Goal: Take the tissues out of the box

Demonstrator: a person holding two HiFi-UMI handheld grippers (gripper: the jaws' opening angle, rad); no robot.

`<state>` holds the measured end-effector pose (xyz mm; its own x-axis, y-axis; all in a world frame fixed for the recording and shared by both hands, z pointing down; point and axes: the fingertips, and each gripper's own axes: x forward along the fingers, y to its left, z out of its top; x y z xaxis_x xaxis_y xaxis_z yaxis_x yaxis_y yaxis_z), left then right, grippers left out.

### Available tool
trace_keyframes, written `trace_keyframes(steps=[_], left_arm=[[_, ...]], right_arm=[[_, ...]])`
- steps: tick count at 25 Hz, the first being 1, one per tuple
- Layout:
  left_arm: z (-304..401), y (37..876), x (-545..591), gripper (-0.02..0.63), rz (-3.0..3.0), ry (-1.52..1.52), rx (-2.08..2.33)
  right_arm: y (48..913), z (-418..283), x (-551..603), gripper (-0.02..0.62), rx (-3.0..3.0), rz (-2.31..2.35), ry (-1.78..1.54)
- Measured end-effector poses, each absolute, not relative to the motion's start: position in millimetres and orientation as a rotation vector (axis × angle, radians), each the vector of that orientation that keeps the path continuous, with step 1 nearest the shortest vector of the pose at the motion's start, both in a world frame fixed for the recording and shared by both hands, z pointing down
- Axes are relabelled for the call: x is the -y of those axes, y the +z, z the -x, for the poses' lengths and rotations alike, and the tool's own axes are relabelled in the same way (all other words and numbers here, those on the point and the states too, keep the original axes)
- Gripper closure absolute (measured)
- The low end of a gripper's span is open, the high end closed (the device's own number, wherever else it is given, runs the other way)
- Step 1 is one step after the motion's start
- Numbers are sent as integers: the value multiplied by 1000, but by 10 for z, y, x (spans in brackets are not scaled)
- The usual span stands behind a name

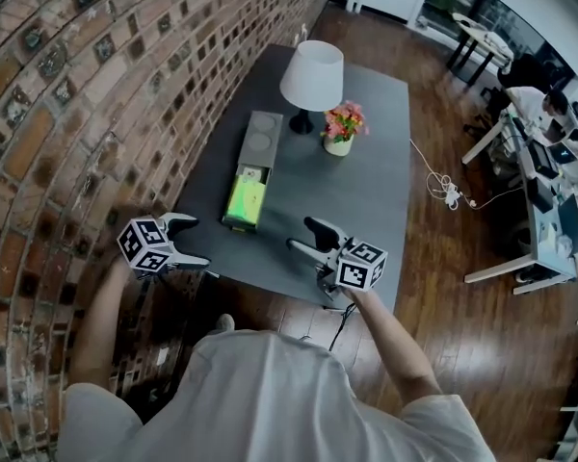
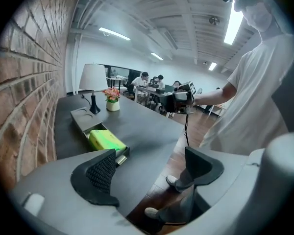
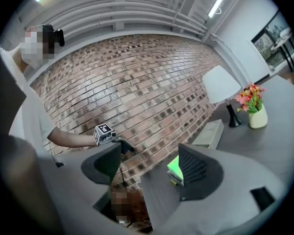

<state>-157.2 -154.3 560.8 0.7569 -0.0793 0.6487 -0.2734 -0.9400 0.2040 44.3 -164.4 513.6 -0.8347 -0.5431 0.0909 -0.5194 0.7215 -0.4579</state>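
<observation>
This is an office. A long brick wall point(image 1: 67, 114) runs down one side, and the floor point(image 1: 443, 287) is dark wood. Past a grey table point(image 1: 366, 181) with a lamp point(image 1: 311, 75) and a pot of flowers point(image 1: 343, 123), people point(image 1: 557, 109) sit working at white desks point(image 1: 544, 215). Long strip lights point(image 2: 233, 26) hang on the ceiling.

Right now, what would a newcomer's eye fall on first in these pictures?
The bright green tissue pack in the open grey box on the table stands out first. Behind it stand a white-shaded lamp and a pot of pink flowers. The left gripper and right gripper hover open and empty by the near edge.
</observation>
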Motion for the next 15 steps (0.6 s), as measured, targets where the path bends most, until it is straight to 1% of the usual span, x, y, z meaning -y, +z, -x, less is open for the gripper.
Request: trace_keyframes(steps=[5,10,14,15], left_arm=[[1428,5564,1875,152,-2708,978,257],[1318,5661,2149,119,-2719,1104,193],[1195,5805,2211,31,-2660,1187,51],[1174,5856,2223,31,-2645,1219,20]], right_arm=[[5235,-468,1614,233,-2946,962,-641],[5305,-514,1609,233,-2993,1056,-548],[5297,-561,1622,233,-3002,1112,-506],[5286,-572,1622,233,-2995,1124,-506]])
